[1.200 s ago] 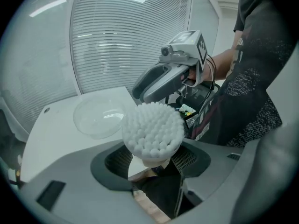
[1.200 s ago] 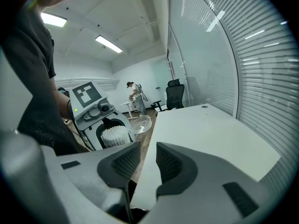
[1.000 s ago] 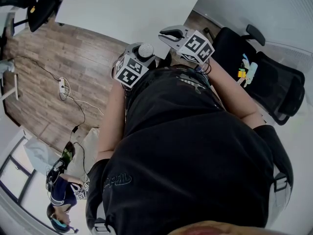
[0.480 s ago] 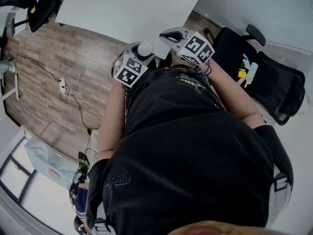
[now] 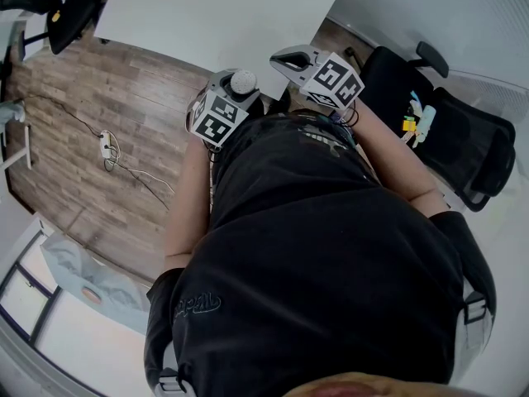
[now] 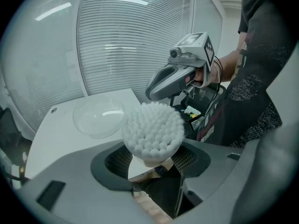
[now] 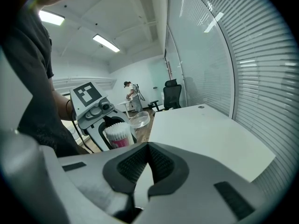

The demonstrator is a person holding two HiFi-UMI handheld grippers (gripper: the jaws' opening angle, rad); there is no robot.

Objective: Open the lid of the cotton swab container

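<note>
1. Left tool (image 6: 152, 166) clenches the uncapped cotton swab container (image 7: 119, 137) just off the near edge of the table (image 6: 56, 139) — lid (image 6: 99, 117) rests there.
2. Right tool (image 7: 147, 164) pinched closed, empty.
3. Any tilt could spill swabs (image 6: 153, 127).

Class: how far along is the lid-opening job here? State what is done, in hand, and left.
Done: the clear lid is off, lying on the white table, swab tips bare. In hand: the left tool grips the cotton swab container; the right tool is shut, empty. Left: apparently nothing of the opening.
</note>
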